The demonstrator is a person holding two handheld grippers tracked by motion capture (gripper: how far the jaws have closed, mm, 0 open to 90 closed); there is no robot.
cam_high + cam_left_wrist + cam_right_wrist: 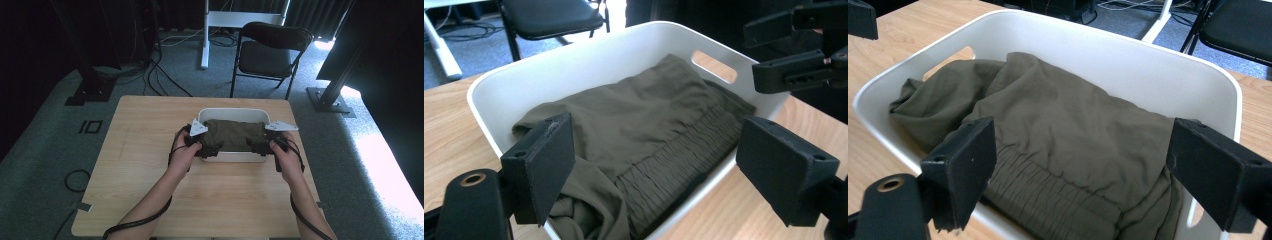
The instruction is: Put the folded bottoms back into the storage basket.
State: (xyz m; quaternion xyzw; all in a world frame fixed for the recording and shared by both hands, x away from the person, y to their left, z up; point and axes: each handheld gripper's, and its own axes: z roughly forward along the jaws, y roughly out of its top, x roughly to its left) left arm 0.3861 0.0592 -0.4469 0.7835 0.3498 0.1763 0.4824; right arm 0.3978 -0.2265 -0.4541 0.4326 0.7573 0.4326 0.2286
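Olive garment [232, 134] sits bunched in the white bin [231, 112]; both claws, left [209, 149] and right [259, 146], gape wide, empty, poised at its near edge. Next: pinch the fabric.

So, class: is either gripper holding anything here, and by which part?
Nothing is held. Both the left gripper and right gripper have open jaws over the olive garment in the white bin.

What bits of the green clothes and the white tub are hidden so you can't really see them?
- High view: the near edge of the green clothes is covered by the left gripper and right gripper.
- Left gripper view: the tub floor is hidden under the cloth; its near corner is cut off by the bottom edge.
- Right gripper view: what kind of garment it is stays unclear, since it lies folded.
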